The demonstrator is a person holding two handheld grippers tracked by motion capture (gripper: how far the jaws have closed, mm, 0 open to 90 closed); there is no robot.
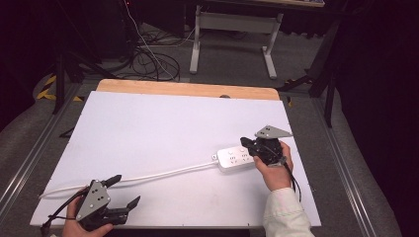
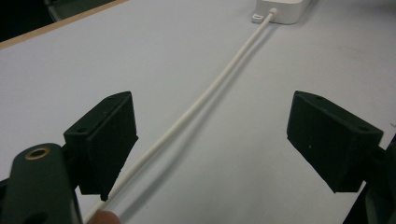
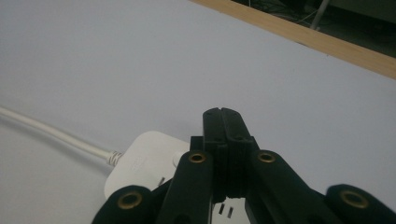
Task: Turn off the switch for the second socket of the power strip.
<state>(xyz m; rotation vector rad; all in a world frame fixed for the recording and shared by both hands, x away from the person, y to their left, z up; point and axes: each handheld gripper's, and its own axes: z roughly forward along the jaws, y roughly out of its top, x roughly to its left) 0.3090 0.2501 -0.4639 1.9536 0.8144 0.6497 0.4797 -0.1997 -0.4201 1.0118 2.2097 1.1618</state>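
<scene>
Left gripper (image 1: 122, 190) held wide open at surface's near-left corner, white cable (image 2: 205, 95) lying between jaws. Right gripper (image 1: 248, 144) closed over power strip (image 1: 236, 158) near right edge; nothing seen gripped.

White rectangular plastic power strip (image 1: 234, 158) lies flat on the white table sheet, socket face up. Its near end sits directly under the closed jaws of the right gripper (image 1: 248, 143); whether they touch it cannot be told. In the right gripper view the strip (image 3: 144, 161) shows just below and left of the jaw tips. Round white cord (image 1: 148, 175) leaves the strip's far end and runs between the wide-apart jaws of the left gripper (image 1: 123, 191), close to one pad (image 2: 109, 140).
</scene>
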